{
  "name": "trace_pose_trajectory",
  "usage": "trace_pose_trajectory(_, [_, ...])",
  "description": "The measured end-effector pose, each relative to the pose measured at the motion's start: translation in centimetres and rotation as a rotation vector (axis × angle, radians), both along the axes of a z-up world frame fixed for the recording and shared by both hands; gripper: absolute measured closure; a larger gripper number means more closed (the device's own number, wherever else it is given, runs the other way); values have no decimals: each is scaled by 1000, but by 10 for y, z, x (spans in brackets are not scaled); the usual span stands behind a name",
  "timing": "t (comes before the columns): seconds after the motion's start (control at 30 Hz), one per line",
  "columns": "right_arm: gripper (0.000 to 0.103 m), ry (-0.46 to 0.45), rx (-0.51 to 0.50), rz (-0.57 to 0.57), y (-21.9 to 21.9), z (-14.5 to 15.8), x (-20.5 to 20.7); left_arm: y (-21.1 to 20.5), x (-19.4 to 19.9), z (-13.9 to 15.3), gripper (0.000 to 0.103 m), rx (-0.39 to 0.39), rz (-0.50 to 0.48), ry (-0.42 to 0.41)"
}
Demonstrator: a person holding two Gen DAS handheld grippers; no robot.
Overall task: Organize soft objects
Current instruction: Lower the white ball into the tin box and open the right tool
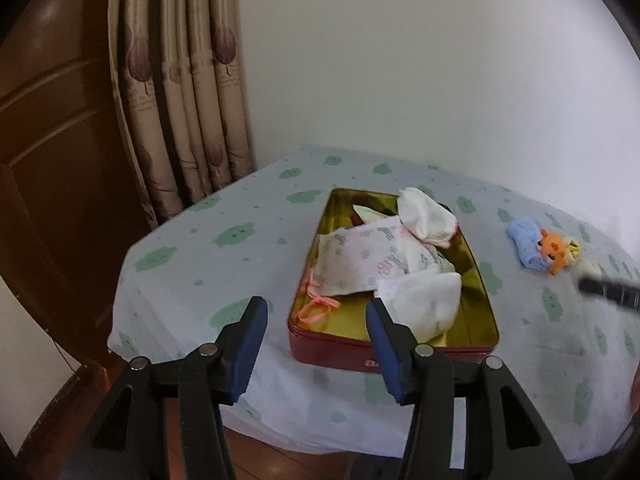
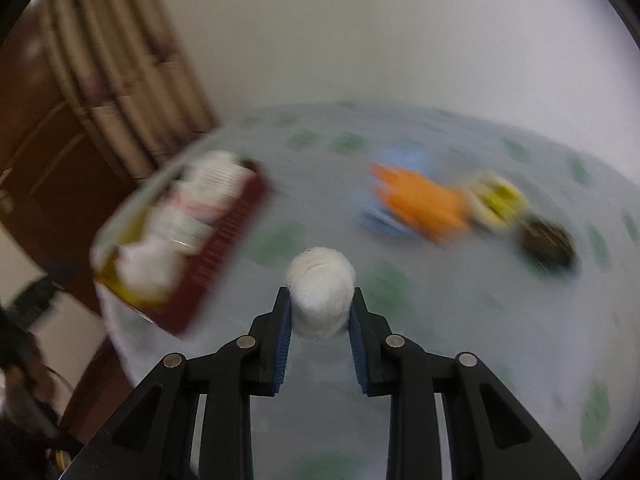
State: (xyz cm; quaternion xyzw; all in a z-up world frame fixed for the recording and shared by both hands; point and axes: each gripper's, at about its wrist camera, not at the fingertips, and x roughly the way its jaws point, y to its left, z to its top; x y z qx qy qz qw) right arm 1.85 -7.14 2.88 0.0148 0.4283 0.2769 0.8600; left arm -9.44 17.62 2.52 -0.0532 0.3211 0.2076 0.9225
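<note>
A red tin box [image 1: 400, 354] with a gold inside sits on the bed and holds a patterned cloth [image 1: 360, 260] and two white socks [image 1: 426, 218]. My left gripper [image 1: 316, 316] is open and empty in front of the box's near left corner. My right gripper [image 2: 320, 300] is shut on a rolled white sock [image 2: 320, 292] above the sheet; its view is blurred. The box [image 2: 224, 248] lies to its left. A blue cloth [image 1: 526, 242] and an orange plush toy [image 1: 554, 252] lie right of the box.
The bed sheet [image 1: 224, 264] is pale blue with green patches. A curtain [image 1: 180, 92] and a wooden door [image 1: 52, 120] stand at the left. A dark round object [image 2: 546, 242] and a yellow item [image 2: 500, 200] lie beside the orange toy [image 2: 424, 200].
</note>
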Motion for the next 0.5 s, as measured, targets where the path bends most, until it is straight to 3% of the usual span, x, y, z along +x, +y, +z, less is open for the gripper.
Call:
trace_pose_trajectory(0.17, [77, 11, 24, 190, 101, 16, 30, 6, -4, -3, 51, -36, 5, -14])
trace_pose_trajectory(0.33, [76, 58, -39, 301, 188, 0, 69, 7, -5, 0, 51, -4, 4, -27])
trace_pose_trajectory(0.5, [76, 62, -140, 360, 236, -21, 90, 8, -3, 0, 50, 7, -6, -22])
